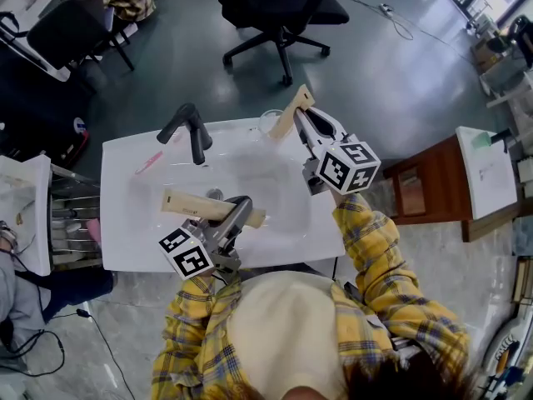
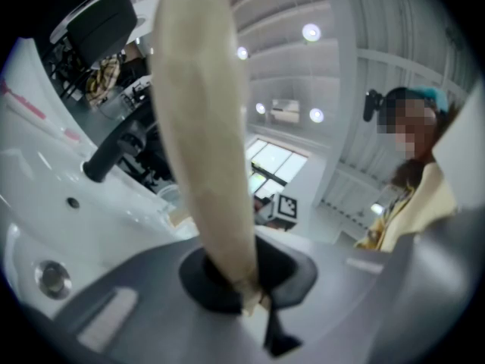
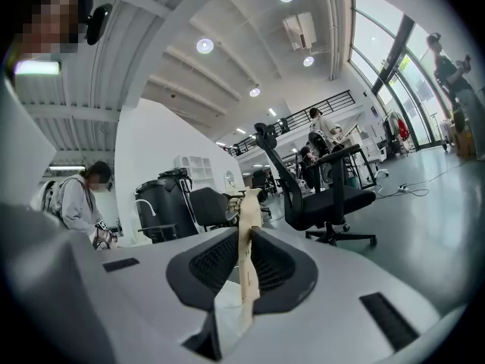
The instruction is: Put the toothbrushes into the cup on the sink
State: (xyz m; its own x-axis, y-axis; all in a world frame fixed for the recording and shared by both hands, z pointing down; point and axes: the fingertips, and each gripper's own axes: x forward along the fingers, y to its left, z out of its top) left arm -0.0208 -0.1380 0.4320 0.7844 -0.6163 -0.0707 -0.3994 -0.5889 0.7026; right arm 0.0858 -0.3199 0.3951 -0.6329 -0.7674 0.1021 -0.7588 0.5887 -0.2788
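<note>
Person in a yellow plaid shirt (image 1: 375, 298) stands at a white sink (image 1: 117, 223), seen from above, with a gripper in each hand. The left gripper (image 1: 241, 208) is clamped shut on a tan toothbrush (image 1: 200, 205), held level across the basin in front of the black faucet (image 1: 191, 127). In the left gripper view the jaws pinch its near end (image 2: 201, 127). The right gripper (image 1: 301, 117) is closed on a second tan toothbrush (image 1: 291, 111), tilted at the sink's back edge. Its lower end appears to sit at the rim of the clear cup (image 1: 268, 122), though contact cannot be made out. The right gripper view shows the handle (image 3: 247, 256) squeezed between the pads. A pink toothbrush (image 1: 150, 162) lies on the sink, left of the faucet.
</note>
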